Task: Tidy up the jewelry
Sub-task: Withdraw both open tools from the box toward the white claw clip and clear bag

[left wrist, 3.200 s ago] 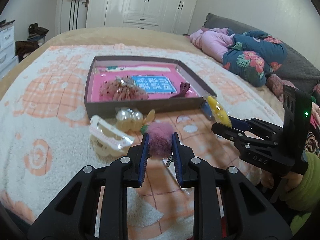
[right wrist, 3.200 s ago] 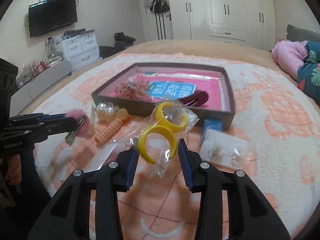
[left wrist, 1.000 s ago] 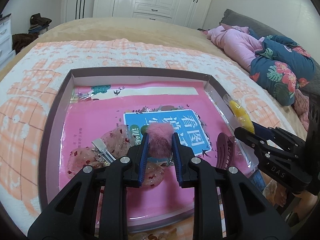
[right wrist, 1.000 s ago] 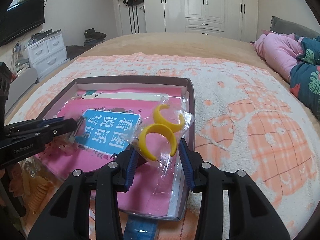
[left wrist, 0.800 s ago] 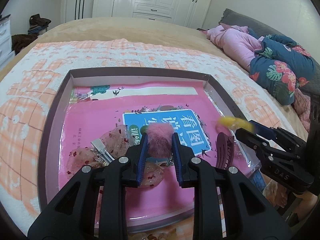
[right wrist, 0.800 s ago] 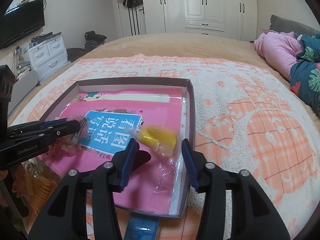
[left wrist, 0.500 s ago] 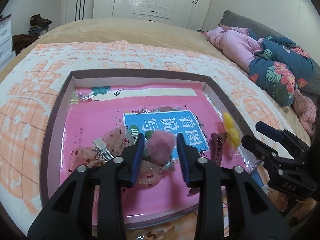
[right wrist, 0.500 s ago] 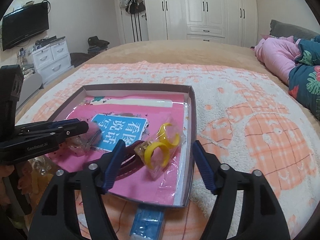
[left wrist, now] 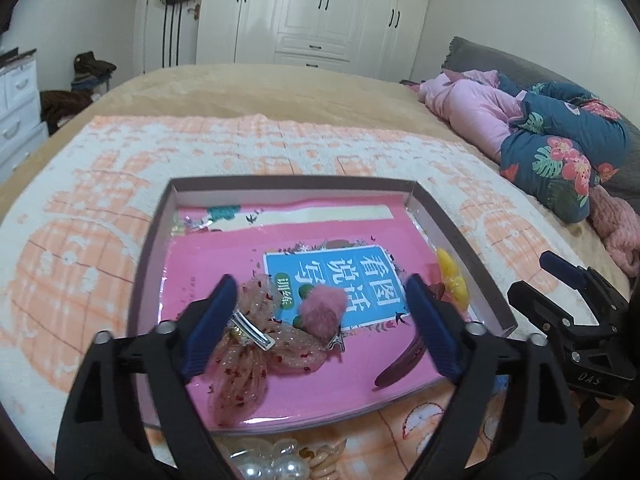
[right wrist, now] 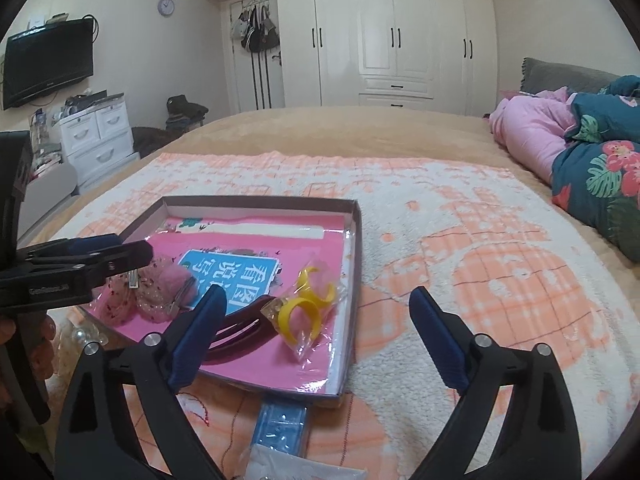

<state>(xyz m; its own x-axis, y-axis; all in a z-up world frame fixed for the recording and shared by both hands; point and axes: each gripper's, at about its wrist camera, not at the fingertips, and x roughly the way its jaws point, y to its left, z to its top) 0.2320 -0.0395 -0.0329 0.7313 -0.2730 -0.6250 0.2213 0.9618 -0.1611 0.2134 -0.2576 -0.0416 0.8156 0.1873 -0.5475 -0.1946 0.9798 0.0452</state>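
— Both grippers gripping anything?

— No. The left gripper (left wrist: 320, 316) and right gripper (right wrist: 316, 328) are opening, jaws wide, nothing pressed between them. Just ahead of the left one, a fluffy pink pom-pom clip (left wrist: 322, 310) lies on a sheer speckled bow (left wrist: 256, 354) inside the shallow cardboard tray (left wrist: 154, 240).

— And the right?

— Its view shows crinkly-bagged yellow hoops (right wrist: 306, 306) ahead, beside a glossy maroon claw clip (right wrist: 240, 330). Beyond: fleecy orange-checked blanket (right wrist: 480, 248), white wardrobes (right wrist: 400, 40), and a wall television (right wrist: 46, 64) only this camera sees.
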